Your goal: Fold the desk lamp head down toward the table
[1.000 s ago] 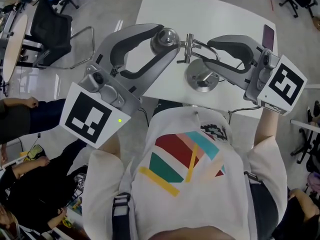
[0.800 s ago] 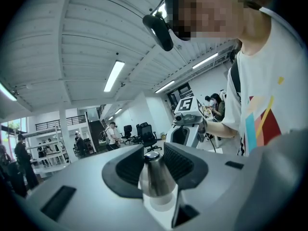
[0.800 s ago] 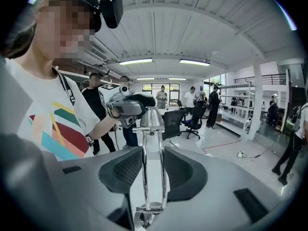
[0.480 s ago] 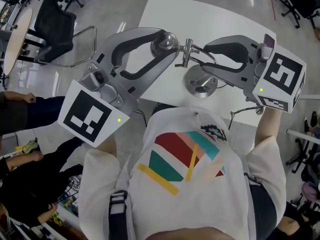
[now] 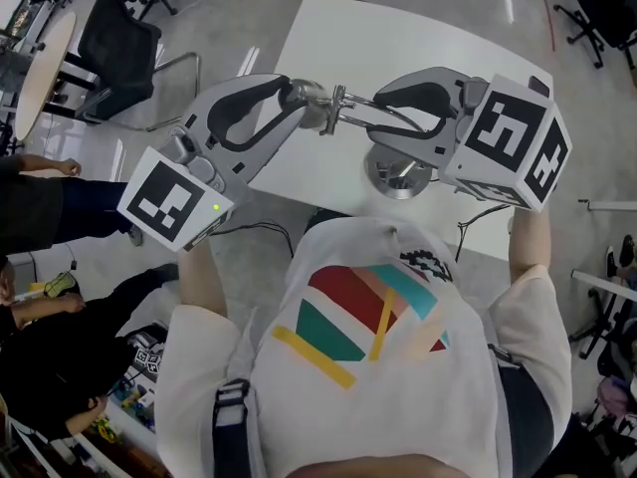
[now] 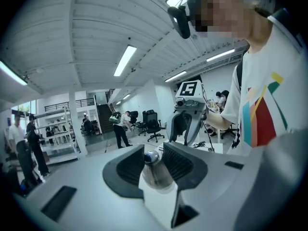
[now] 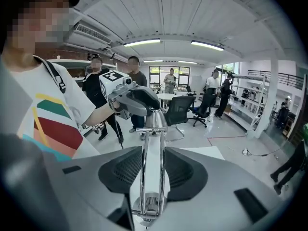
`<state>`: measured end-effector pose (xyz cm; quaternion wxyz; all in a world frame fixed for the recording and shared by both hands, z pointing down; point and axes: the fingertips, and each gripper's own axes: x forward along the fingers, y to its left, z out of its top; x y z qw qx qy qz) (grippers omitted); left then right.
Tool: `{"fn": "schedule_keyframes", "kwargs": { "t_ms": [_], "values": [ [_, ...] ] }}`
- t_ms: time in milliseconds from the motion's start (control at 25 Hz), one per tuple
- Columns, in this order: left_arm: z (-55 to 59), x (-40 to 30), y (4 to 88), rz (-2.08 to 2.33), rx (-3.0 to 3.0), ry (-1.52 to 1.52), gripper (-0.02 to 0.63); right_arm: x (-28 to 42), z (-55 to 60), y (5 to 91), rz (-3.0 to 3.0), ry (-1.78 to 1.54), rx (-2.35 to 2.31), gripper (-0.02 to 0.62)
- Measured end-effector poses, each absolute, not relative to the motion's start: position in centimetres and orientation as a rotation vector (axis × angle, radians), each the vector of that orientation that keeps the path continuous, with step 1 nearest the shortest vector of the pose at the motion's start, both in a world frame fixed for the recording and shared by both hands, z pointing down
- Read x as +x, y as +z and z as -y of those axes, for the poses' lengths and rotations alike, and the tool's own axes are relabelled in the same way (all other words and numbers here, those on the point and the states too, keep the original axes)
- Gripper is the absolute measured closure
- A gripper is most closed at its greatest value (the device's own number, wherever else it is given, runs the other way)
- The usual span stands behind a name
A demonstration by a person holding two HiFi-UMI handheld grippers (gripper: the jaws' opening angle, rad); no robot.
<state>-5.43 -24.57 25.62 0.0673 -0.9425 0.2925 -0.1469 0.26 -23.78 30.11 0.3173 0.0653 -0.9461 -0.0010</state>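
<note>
A chrome desk lamp stands on the white table, its round base near the front edge. My left gripper comes in from the left and is shut on the small chrome lamp head; in the left gripper view both pads press the lamp head. My right gripper reaches in from the right and is shut on the lamp arm, whose twin chrome rods run up between its ribbed pads. The two grippers face each other along the arm.
A black office chair and a round table stand on the floor to the left. People sit at the left edge. A cable hangs off the table's front edge. Several people and chairs fill the room behind.
The left gripper has carried the lamp head left and lower in the head view. The right gripper has turned on the arm, its marker cube now showing more of its face.
</note>
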Motion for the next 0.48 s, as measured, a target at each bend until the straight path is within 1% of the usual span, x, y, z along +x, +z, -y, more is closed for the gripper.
{"fn": "schedule_keyframes", "kwargs": {
  "t_ms": [160, 240, 280, 360, 480],
  "values": [
    [25.4, -6.3, 28.8, -0.951, -2.905, -0.385, 0.440, 0.3, 24.2, 31.4, 2.469, 0.023, 0.129, 0.463],
    [25.6, -6.8, 31.2, -0.984, -2.904, -0.440, 0.451, -0.3, 24.3, 32.6, 2.436, 0.023, 0.128, 0.463],
    [25.6, -7.0, 32.8, -0.990, -2.900, -0.493, 0.467, -0.9, 24.4, 33.6, 2.403, 0.016, 0.127, 0.465],
    [25.3, -6.3, 36.0, -0.957, -2.948, -0.541, 0.558, -2.1, 24.4, 36.6, 2.296, 0.003, 0.113, 0.465],
    [24.8, -3.9, 41.0, -0.911, -3.054, -0.599, 0.558, -2.4, 24.1, 41.1, 2.109, 0.015, 0.050, 0.465]
  ]
}}
